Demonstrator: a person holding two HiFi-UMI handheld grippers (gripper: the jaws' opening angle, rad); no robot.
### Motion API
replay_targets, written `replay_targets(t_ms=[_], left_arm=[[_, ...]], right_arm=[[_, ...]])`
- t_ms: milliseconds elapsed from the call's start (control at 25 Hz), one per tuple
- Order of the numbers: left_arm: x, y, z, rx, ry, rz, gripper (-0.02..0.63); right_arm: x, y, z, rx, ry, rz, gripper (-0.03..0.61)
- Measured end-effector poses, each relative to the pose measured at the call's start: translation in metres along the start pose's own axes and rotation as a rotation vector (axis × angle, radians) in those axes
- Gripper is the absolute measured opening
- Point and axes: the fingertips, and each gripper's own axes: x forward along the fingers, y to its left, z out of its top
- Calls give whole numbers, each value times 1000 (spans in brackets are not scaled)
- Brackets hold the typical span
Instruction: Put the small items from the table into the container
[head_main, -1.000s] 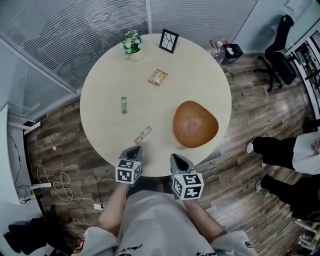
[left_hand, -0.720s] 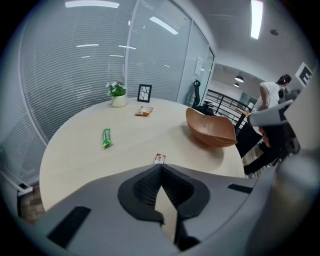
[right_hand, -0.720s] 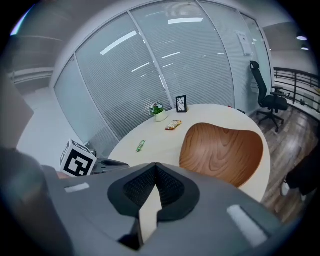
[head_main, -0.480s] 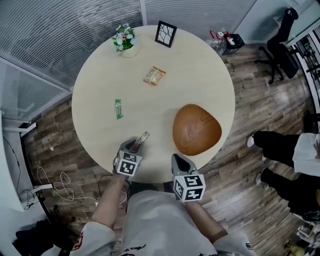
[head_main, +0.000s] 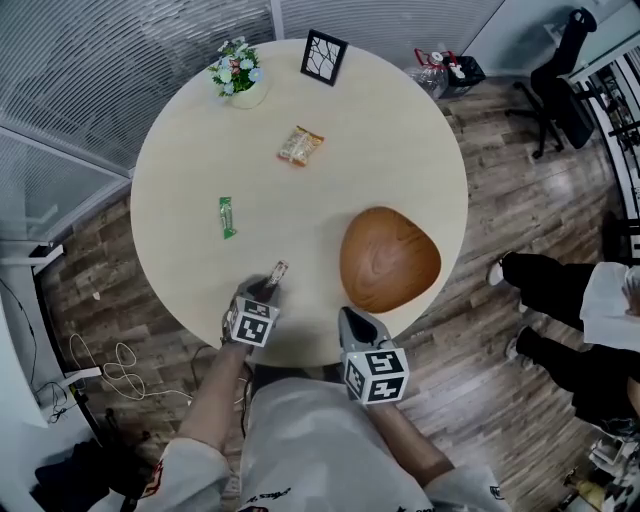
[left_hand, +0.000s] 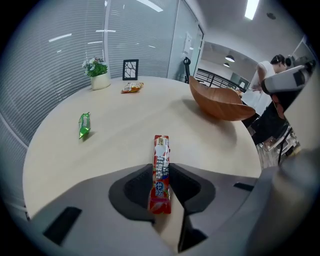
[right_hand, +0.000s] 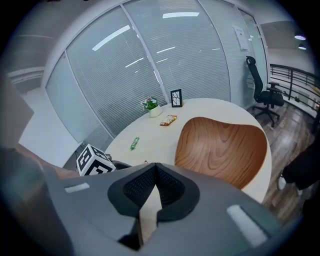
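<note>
A red-and-white candy stick (head_main: 278, 271) (left_hand: 161, 150) lies on the round beige table (head_main: 330, 110) near its front edge. My left gripper (head_main: 264, 288) (left_hand: 161, 170) is down over it. Its jaws are opening and straddle the stick's near end, which lies between the pads. A green packet (head_main: 227, 216) (left_hand: 83, 125) and an orange snack packet (head_main: 300, 146) (left_hand: 132, 87) lie farther back. The wooden bowl (head_main: 390, 258) (right_hand: 225, 150) stands at the front right. My right gripper (head_main: 355, 322) (right_hand: 156, 167) hangs shut and empty at the table's edge, just left of the bowl.
A potted plant (head_main: 236, 72) and a small picture frame (head_main: 323, 56) stand at the table's far edge. An office chair (head_main: 555, 70) is at the back right. A person's legs (head_main: 560, 290) are on the wooden floor to the right.
My left gripper has come forward and down from the table's edge onto the candy stick. Its jaws now stand around the stick. The right gripper has hardly moved.
</note>
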Motion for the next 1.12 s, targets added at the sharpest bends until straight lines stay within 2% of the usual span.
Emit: replay_targets(t_ms=[160,280,480,640,720,840,1120], left_arm=[[-3,-6,-2,-47,-2,-3,104],[-13,-14,15,-84,-54,-9,104],[-43,-43,88,-82,-207,-49,104],[-59,-90,161,5,-289,-144,104],[-53,-116,186,59,-296,-195,104],[-35,-147,205,115,-275,-237,104],[8,-185,202,171,-185,-269,104]], right_arm=[[-3,-4,-2,9,-3,3,2],[-7,-7,0,12,-14,4,2],[-17,-20,6,37,-52,-8,2],[-28,-48,11,81,-88,-50,2],[-36,-61,12,99,-102,-73,2],[-47,-76,12,113,-117,-99,2],[-75,-101,0,157,-134,-150,2]])
